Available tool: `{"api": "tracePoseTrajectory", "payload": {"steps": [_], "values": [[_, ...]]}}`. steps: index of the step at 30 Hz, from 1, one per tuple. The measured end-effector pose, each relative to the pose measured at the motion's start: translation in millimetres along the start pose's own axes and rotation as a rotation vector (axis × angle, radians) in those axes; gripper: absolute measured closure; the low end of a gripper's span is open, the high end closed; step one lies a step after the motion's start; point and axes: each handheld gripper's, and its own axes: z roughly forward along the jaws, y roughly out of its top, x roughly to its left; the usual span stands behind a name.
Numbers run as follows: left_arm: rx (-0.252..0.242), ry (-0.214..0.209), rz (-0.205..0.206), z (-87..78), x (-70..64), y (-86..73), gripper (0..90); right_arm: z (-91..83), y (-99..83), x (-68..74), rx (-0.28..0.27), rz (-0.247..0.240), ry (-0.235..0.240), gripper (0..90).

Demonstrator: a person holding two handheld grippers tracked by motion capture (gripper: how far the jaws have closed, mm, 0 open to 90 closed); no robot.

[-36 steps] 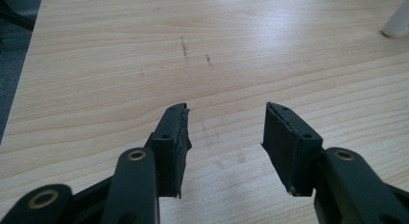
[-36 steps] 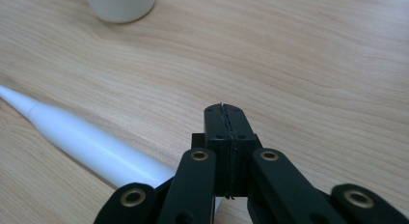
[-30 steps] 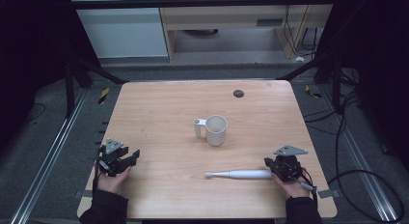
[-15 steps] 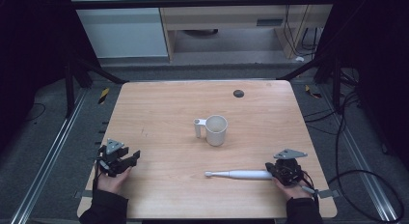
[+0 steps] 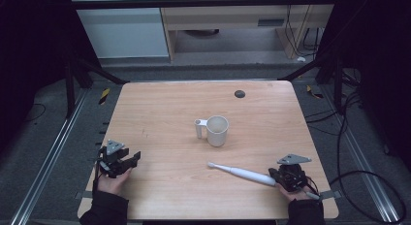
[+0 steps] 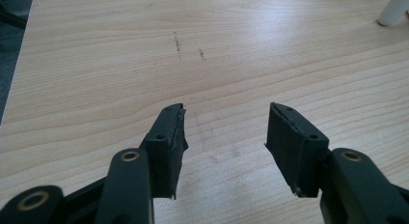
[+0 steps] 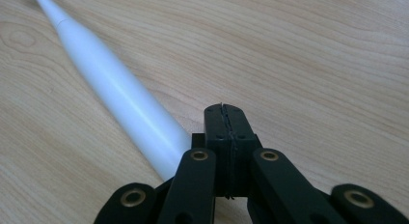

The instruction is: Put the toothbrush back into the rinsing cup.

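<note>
A white electric toothbrush (image 5: 242, 174) lies flat on the wooden table (image 5: 160, 108), its head pointing left toward the middle. In the right gripper view its thick handle (image 7: 120, 93) runs along the left side of my right gripper (image 7: 223, 108), whose jaws are pressed together with nothing between them. From above, the right gripper (image 5: 276, 175) sits at the handle's end near the front right. My left gripper (image 5: 132, 159) rests at the front left, open and empty (image 6: 225, 113). A white mug (image 5: 216, 130) stands upright mid-table, handle to the left.
A small dark disc (image 5: 239, 93) lies near the table's far edge. The mug's handle (image 6: 393, 11) shows at the top right corner of the left gripper view. Cables trail on the floor at the right.
My right gripper has drawn back toward the near edge, and the toothbrush's handle end has swung that way, so it now lies at a slant. The left gripper has not moved.
</note>
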Motion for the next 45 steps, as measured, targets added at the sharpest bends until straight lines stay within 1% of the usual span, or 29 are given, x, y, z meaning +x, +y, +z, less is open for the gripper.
{"api": "tracePoseTrajectory", "payload": {"steps": [1,6,16,21,24,26,28,29,30,31,32,33,35,37,38,39,40,43,45], "values": [[0.001,0.000,0.000,-0.1,0.0,0.0,47.3,-0.5,-0.8,0.4,0.003,-0.005,-0.002,90.0],[-0.004,0.001,-0.005,-0.5,-0.3,-0.1,47.1,-2.2,-2.4,3.2,0.009,-0.002,-0.001,90.0],[-0.002,0.000,-0.002,-1.1,-0.2,0.1,47.1,-3.8,-6.4,9.2,0.013,-0.009,0.007,90.0],[-0.002,-0.001,-0.004,-0.6,-0.5,0.1,46.9,-3.9,-7.3,10.0,0.017,-0.013,0.002,90.0],[0.003,0.000,0.000,-0.6,0.4,0.6,46.6,-4.7,-5.6,9.0,0.004,-0.006,-0.004,89.8],[0.004,0.001,-0.005,0.0,0.6,0.7,46.6,-5.1,-4.5,8.0,0.003,-0.011,-0.010,88.8],[0.003,0.000,-0.008,0.6,0.5,0.8,46.2,-8.1,1.0,5.0,-0.015,-0.014,-0.018,85.7],[0.007,0.000,-0.005,0.6,0.6,0.9,46.2,-8.1,1.0,5.0,-0.015,-0.014,-0.018,85.7],[0.005,0.002,-0.006,0.7,0.4,1.0,46.0,-9.3,6.0,3.6,-0.026,-0.027,-0.031,82.0],[0.004,0.003,-0.004,0.6,0.5,1.2,46.0,-9.3,6.0,3.6,-0.026,-0.027,-0.031,82.0],[0.006,0.006,0.000,0.3,0.7,1.6,45.6,-9.7,11.9,3.3,-0.025,-0.052,-0.032,78.3],[0.006,0.006,0.000,0.3,0.7,1.6,45.5,-9.7,11.9,3.3,-0.025,-0.052,-0.032,78.3],[0.004,0.005,0.001,0.4,0.7,1.9,45.5,-9.5,17.6,4.8,-0.021,-0.053,-0.030,75.5],[0.007,0.005,0.004,0.7,0.6,2.1,45.4,-8.8,25.8,7.6,-0.011,-0.072,-0.025,71.4],[0.007,0.005,0.004,0.9,0.5,2.2,45.4,-8.8,25.8,7.6,-0.011,-0.072,-0.025,71.4],[0.008,0.004,0.005,1.2,0.3,2.2,45.4,-8.7,30.8,9.7,0.007,-0.079,-0.030,66.9],[0.009,0.003,0.005,1.4,0.1,2.2,45.4,-8.6,33.2,10.7,0.013,-0.080,-0.034,66.1],[0.010,0.002,0.009,1.5,-0.2,2.2,45.3,-8.7,40.0,12.7,0.015,-0.093,-0.017,64.2],[0.009,0.003,0.010,1.6,-0.4,2.1,45.2,-8.7,43.4,14.4,0.012,-0.100,-0.016,63.4]]}}
